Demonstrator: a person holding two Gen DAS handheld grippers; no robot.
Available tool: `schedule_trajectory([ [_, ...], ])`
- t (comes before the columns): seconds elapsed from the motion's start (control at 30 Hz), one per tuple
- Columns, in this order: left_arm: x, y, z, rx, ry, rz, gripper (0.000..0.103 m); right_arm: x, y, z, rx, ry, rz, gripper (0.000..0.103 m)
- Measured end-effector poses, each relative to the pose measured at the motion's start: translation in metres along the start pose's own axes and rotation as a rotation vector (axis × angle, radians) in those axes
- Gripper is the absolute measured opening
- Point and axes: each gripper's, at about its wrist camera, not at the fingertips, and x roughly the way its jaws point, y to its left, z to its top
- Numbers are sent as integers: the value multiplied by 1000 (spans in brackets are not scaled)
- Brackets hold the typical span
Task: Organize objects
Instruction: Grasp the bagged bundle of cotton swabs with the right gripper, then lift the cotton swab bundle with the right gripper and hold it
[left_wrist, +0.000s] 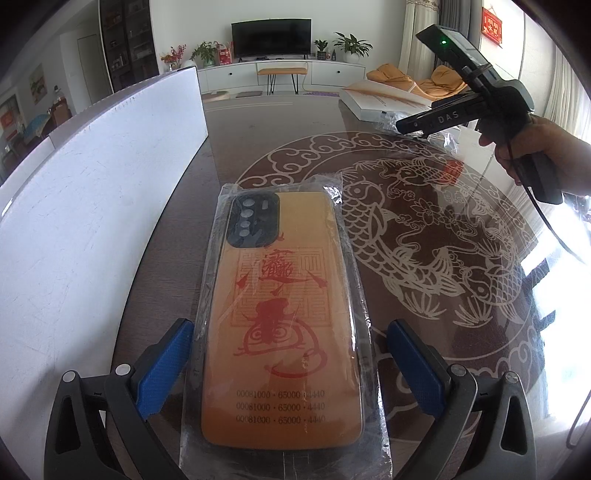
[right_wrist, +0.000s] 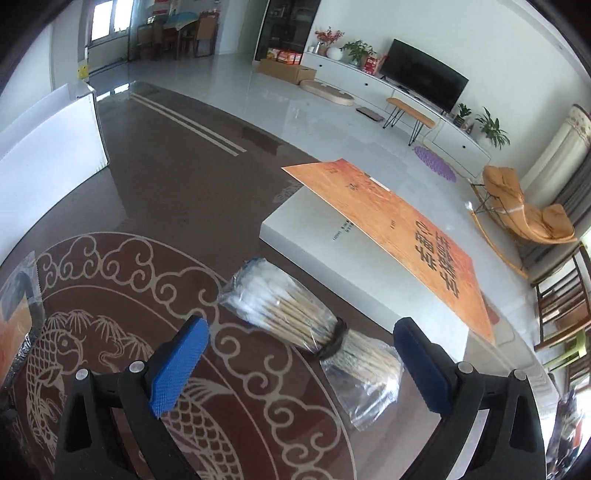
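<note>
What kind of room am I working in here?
Most likely a home living room: a television on a long white cabinet, potted plants, and an orange rocking chair beyond the glossy table.

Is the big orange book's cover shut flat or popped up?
Popped up. The book's orange cover lifts off the white pages at its far corner.

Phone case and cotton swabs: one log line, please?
left tongs open around bagged phone case | right tongs open over cotton swabs | both on table
</note>
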Motion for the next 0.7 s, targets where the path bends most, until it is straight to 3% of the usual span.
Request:
schedule_trajectory([
  [0.03, 0, 0, 0, 0, 0, 0, 103, 10, 2, 3, -13, 29, 4, 96],
  [0.07, 0, 0, 0, 0, 0, 0, 103, 20, 2, 4, -4, 64, 37, 85],
  [0.13, 0, 0, 0, 0, 0, 0, 103, 22, -10, 3, 103, 95, 110, 52],
  [0.23, 1, 0, 1, 0, 0, 0, 103, 8, -15, -12, 204, 158, 125, 30],
  [0.3, 1, 0, 2, 0, 0, 0, 103, -10, -10, -37, 305, 196, 112, 30],
  [0.43, 1, 0, 2, 0, 0, 0, 103, -70, 28, -114, 527, 193, 84, 30],
  [0.6, 1, 0, 2, 0, 0, 0, 103, -151, 116, -202, 660, 66, -33, 30],
  [0.67, 1, 0, 2, 0, 0, 0, 103, -170, 138, -224, 724, -2, -57, 36],
  [0.7, 1, 0, 2, 0, 0, 0, 103, -174, 147, -232, 755, -29, -78, 54],
])
